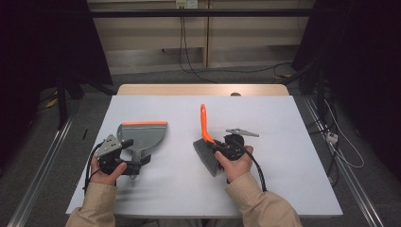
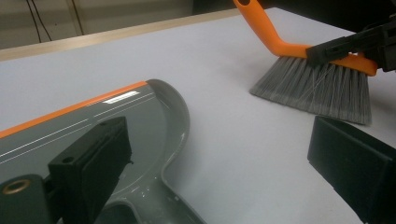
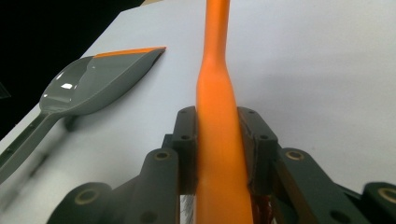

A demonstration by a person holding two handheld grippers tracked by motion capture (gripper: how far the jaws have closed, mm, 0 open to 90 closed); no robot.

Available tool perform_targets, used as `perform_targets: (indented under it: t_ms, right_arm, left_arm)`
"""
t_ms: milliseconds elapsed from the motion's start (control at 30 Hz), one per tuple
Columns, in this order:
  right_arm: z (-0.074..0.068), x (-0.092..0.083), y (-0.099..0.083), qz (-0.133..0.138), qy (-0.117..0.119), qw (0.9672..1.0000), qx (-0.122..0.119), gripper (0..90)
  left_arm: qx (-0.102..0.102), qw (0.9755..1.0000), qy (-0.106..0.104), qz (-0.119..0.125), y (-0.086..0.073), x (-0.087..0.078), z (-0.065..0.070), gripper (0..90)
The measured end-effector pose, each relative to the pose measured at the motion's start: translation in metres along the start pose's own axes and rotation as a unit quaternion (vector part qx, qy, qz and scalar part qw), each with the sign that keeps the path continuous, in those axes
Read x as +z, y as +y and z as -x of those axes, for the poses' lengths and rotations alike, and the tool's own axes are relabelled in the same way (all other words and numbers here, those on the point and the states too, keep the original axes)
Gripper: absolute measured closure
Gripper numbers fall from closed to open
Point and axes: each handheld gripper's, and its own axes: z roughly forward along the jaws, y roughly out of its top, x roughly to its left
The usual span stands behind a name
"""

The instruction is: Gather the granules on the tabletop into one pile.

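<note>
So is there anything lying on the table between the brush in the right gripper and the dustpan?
Nothing visible does. The right gripper is shut on the brush, and the stretch of grey table between it and the dustpan is bare. The left gripper sits open at the dustpan's handle, on the side away from the brush.

no readable txt, labels or nos.

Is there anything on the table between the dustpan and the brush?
Nothing: between the dustpan and brush is bare white table, seen in the high view.
</note>
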Motion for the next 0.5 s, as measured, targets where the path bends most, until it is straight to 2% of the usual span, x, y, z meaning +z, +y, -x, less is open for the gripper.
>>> perform_targets:
  t_ms: [200,500]
  right_arm:
    - [0.0031,-0.0042,-0.0004,0.003,-0.010,0.9999,0.006,70.7]
    - [0.0071,-0.0091,-0.0011,0.007,-0.015,0.9998,0.009,70.8]
  left_arm:
    - [0.004,1.0000,0.001,0.000,0.0003,-0.0005,-0.0005,5.7]
    - [-0.002,1.0000,-0.001,0.001,0.0000,0.0005,0.0007,5.6]
